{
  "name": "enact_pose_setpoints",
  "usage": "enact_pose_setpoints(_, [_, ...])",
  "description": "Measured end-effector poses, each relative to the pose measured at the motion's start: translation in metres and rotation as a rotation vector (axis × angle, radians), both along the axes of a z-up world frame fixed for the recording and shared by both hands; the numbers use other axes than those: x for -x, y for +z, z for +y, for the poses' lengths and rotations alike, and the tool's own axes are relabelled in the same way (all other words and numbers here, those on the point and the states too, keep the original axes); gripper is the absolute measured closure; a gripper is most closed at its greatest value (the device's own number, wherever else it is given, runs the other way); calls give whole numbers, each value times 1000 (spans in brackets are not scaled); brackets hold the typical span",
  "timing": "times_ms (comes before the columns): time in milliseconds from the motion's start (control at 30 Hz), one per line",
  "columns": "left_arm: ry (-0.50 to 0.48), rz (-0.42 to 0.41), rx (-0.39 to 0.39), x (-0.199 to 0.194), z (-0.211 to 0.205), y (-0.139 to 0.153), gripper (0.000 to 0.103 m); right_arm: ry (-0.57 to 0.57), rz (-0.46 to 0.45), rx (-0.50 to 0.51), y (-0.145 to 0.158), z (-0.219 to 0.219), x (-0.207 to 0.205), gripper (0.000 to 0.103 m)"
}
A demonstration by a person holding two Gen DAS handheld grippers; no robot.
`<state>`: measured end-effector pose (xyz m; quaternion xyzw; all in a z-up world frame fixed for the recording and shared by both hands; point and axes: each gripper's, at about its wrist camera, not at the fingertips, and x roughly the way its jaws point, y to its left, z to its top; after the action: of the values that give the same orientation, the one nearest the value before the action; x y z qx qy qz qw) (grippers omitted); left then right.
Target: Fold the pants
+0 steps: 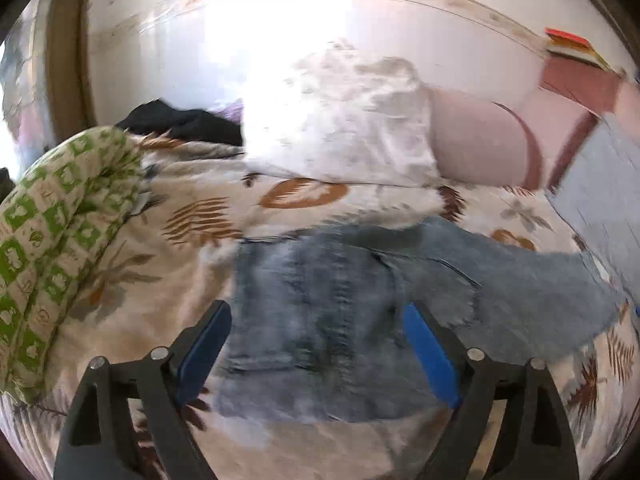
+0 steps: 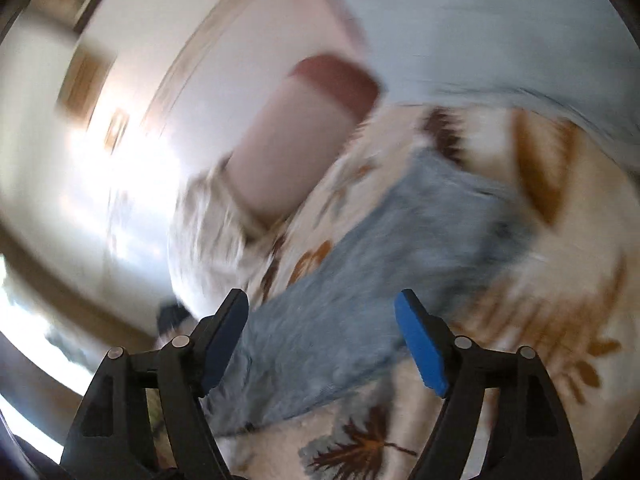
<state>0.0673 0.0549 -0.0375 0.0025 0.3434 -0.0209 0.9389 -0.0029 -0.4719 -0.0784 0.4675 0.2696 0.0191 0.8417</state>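
- The faded light-blue denim pants (image 1: 340, 304) are found lying on the cream bedspread printed with brown and grey leaves (image 1: 192, 240), roughly at the middle of the bed. The waist part lies nearest the left wrist camera, and one leg (image 1: 540, 280) runs off towards the right of that view.
- The garment is judged to be spread, or partly folded, on the flat cover so that a further fold can be made; how many layers lie there cannot be told, as both views are blurred.
- The left gripper (image 1: 318, 350) is seen with its blue-padded jaws parted wide, above the waist part. Denim shows between the jaws, but the pads are not pressed on it; nothing is held.
- The right gripper (image 2: 322, 338) is likewise released, its jaws standing apart over the length of blue denim (image 2: 380, 272) with no cloth gripped.
- Beyond the pants, a white crumpled cloth (image 1: 344, 120) and a pale pink pillow with a dark red edge (image 1: 480, 140) lie near the wall, well apart from the work.
- A rolled quilt in green and cream checks (image 1: 60, 220) lies at the left edge of the bed, apart from the garment.
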Motion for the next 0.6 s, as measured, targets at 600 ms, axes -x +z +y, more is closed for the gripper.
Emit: enact_pose_setpoints(600, [-260,87,-44,9,-152,1,7,-60,209,-322,-57,-68,-23,26])
